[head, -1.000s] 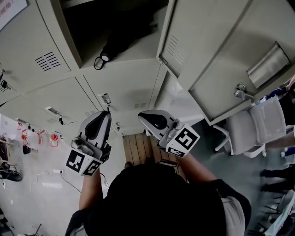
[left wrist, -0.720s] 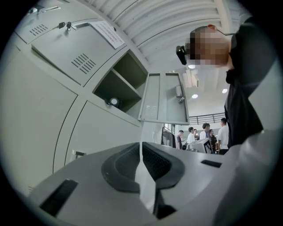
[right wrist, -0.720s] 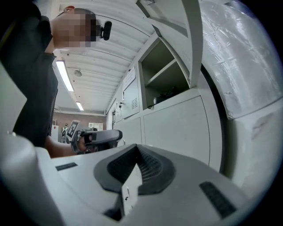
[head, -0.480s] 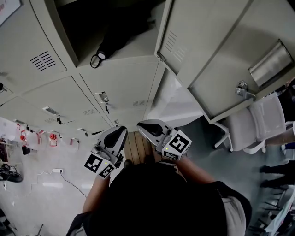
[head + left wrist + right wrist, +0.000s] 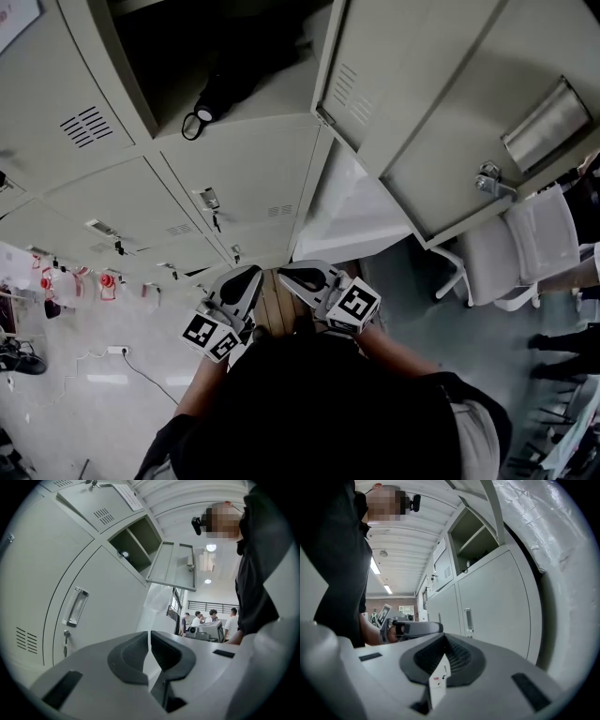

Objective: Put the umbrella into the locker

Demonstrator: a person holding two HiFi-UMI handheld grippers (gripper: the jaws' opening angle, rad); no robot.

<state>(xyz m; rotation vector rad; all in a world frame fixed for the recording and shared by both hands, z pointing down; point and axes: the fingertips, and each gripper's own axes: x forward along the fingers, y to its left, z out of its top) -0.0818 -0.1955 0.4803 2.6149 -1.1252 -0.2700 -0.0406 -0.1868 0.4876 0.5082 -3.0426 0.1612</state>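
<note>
A folded black umbrella (image 5: 223, 86) lies inside the open locker compartment (image 5: 187, 37), its wrist strap hanging over the front edge. The left gripper view shows its round end (image 5: 124, 554) in that compartment. The locker's door (image 5: 450, 112) stands swung open to the right. Both grippers hang low and close to the person's body, far from the umbrella. My left gripper (image 5: 246, 281) (image 5: 150, 637) is shut with nothing between its pads. My right gripper (image 5: 298, 277) (image 5: 443, 639) is shut too, and only a small white slip (image 5: 439, 684) stands at the base of its jaws.
Closed locker doors with handles (image 5: 211, 199) fill the wall below the open one. A plastic-wrapped white block (image 5: 356, 211) stands by the lockers and a white chair (image 5: 525, 253) sits at the right. Several people (image 5: 211, 618) stand far back in the room.
Both grippers have sunk toward the person's body and drawn closer together. The umbrella stays in the locker and the door stays open.
</note>
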